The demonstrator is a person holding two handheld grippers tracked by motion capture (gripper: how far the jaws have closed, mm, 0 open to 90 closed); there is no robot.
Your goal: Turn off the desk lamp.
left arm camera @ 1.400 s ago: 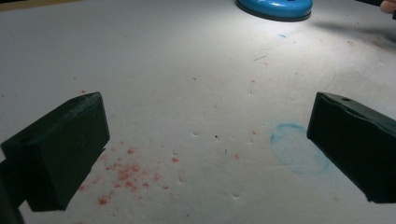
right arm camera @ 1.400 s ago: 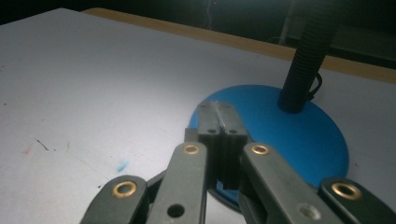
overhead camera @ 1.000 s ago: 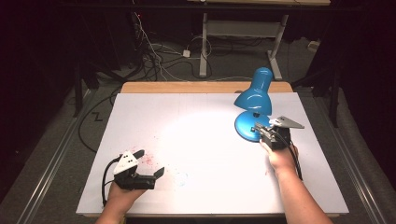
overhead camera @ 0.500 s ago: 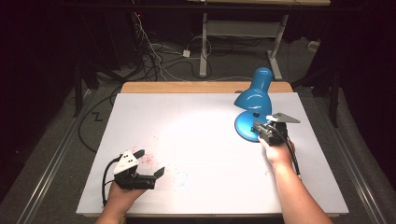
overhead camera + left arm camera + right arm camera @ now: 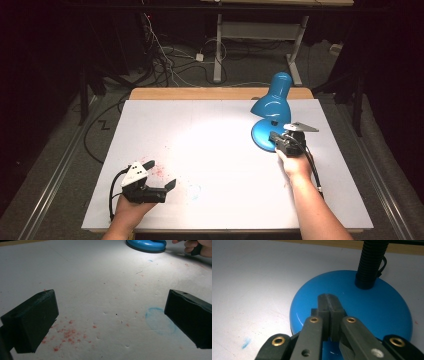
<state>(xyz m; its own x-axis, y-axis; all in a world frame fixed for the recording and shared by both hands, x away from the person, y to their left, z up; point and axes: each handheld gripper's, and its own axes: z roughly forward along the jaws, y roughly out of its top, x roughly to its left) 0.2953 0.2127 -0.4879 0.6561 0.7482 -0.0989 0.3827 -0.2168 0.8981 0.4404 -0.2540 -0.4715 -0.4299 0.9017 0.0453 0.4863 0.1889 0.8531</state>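
The right gripper [image 5: 329, 302] holds its fingers pressed together over the round base of one blue desk lamp [image 5: 270, 107] at the white worktop's [image 5: 210, 135] far right. The left gripper [image 5: 160, 175], near left, rests with fingers wide apart, holding nothing.

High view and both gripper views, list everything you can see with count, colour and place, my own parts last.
desk lamp: one, blue, lit, far right of the table, round base under the right claw.
lamp neck: one, black, ribbed, rising from the base.
table: one, white top with red specks and a blue smudge.
floor cables: several, white and black, beyond the table.
left claw: one, black, near left, jaws wide apart, nothing between them.
right claw: one, black, jaws together over the base.
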